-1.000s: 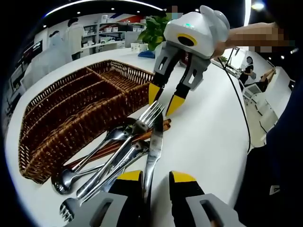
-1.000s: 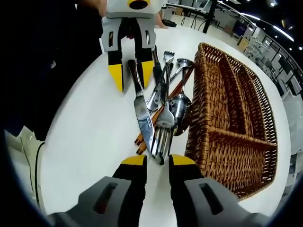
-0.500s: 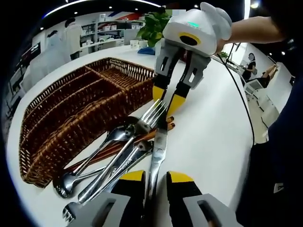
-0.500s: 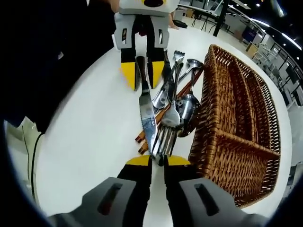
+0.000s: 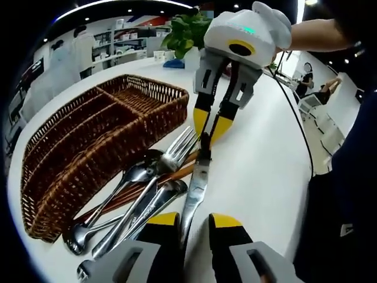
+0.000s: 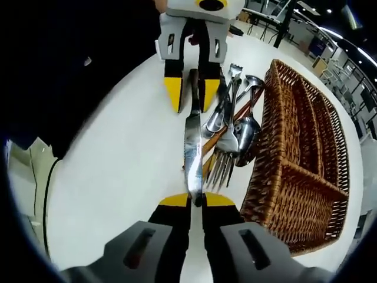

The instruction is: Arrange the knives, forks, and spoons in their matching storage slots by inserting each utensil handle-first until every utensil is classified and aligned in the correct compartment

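Wicker tray [image 5: 88, 135], 9 o'clock: compartments empty. Utensil pile [image 5: 135, 194] beside it on tabletop [image 5: 259, 171]. Knife [image 6: 193, 147]: right gripper [image 6: 195, 200] pinching blade tip; left gripper [image 6: 191, 94] jaws apart, straddling handle. Step: extracting knife. Next: lifting clear, handle-first into slot.

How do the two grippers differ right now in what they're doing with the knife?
The right gripper is shut on the knife at its blade tip; the left gripper stands open, its jaws either side of the handle. Both line up along the knife, facing each other from opposite ends.
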